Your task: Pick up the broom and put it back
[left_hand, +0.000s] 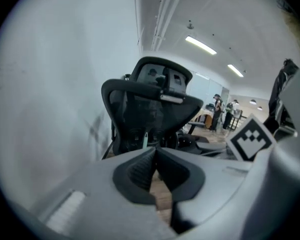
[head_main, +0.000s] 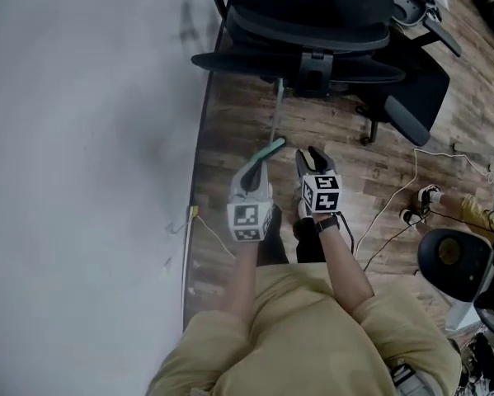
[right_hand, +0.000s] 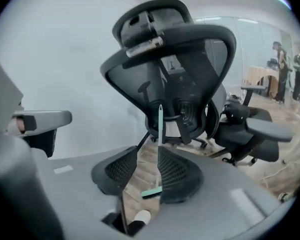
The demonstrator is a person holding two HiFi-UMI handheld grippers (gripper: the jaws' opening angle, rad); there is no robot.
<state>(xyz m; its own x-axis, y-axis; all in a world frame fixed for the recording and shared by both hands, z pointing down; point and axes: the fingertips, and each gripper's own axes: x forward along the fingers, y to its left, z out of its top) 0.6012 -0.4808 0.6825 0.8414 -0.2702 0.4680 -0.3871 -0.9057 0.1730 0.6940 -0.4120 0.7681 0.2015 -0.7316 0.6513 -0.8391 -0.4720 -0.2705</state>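
Observation:
A small broom (head_main: 276, 114) with a thin pale-green handle and a green head stands on the wood floor, leaning toward the back of a black office chair (head_main: 329, 23). My left gripper (head_main: 253, 170) is just short of the broom's head, its pads meeting with nothing between them (left_hand: 155, 154). My right gripper (head_main: 312, 155) hangs to the right of the head. In the right gripper view the broom (right_hand: 160, 134) shows through the gap between the parted pads (right_hand: 147, 156), standing farther off by the chair and untouched.
A white wall (head_main: 82, 139) runs along the left, close to the broom. Cables (head_main: 387, 213) trail over the floor at the right, near a round white device (head_main: 449, 262) and someone's shoes (head_main: 432, 196). People (left_hand: 220, 109) stand far off.

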